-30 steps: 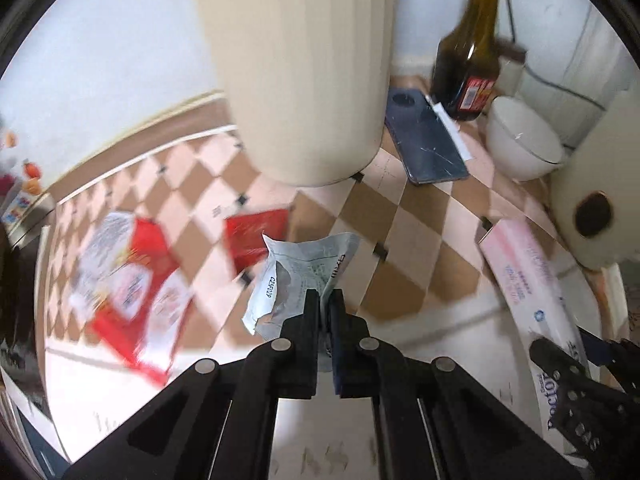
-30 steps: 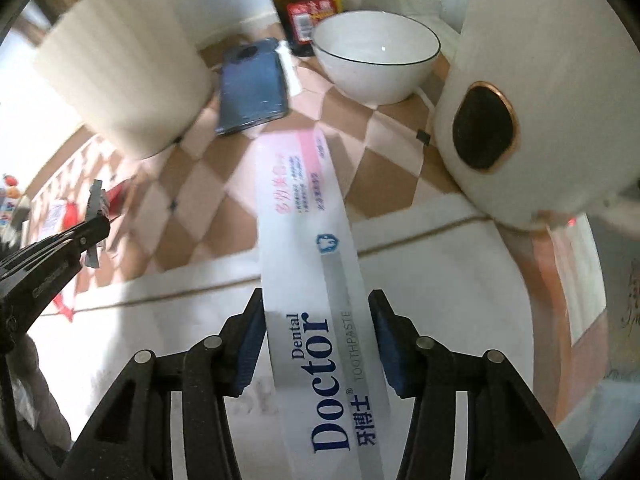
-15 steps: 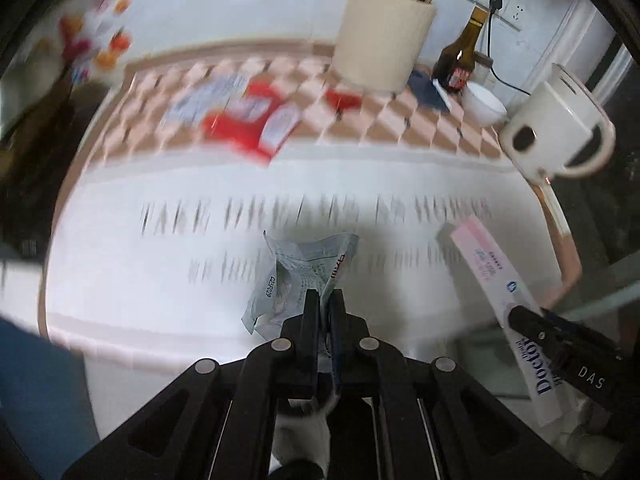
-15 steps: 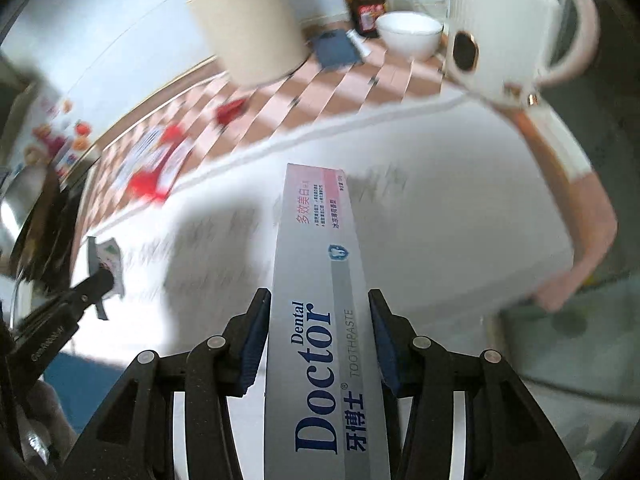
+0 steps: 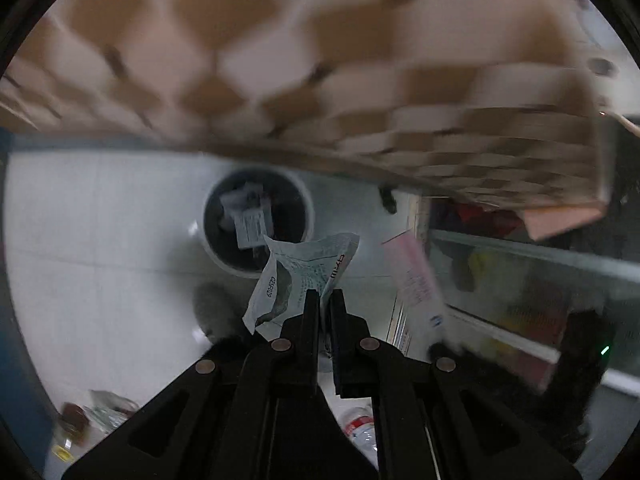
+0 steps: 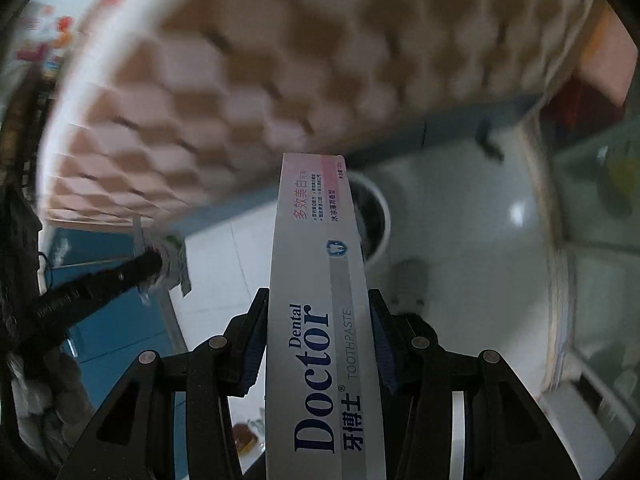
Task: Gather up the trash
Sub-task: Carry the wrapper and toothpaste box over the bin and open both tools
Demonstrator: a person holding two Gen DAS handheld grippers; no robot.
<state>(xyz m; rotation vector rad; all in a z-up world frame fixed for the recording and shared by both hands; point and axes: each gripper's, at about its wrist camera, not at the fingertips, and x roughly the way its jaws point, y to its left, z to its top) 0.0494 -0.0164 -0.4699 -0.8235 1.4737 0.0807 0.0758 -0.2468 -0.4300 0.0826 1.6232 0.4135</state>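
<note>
My left gripper [image 5: 325, 300] is shut on a crumpled pale green wrapper [image 5: 304, 276], which hangs just in front of a round trash bin [image 5: 258, 224] on the floor. The bin has a white rim and paper scraps in its dark inside. My right gripper [image 6: 318, 300] is shut on a long white and pink toothpaste box [image 6: 316, 320] that points down at the bin [image 6: 378, 220] and hides part of it. In the right wrist view the left gripper [image 6: 152, 264] and its wrapper [image 6: 176, 260] are at the left. The box [image 5: 412, 276] shows blurred to the right of the wrapper.
The checkered tablecloth [image 5: 320, 60] overhangs the top of both views. White floor tiles [image 5: 100, 260] surround the bin. A blue panel [image 6: 112, 320] stands at the left and glass shelves [image 5: 540, 280] at the right. A plastic bottle [image 5: 360, 428] and small litter [image 5: 100, 412] lie on the floor.
Both grippers have swung off the tabletop and down past its edge, so the views now show the floor and the bin. Each keeps its hold on its item.
</note>
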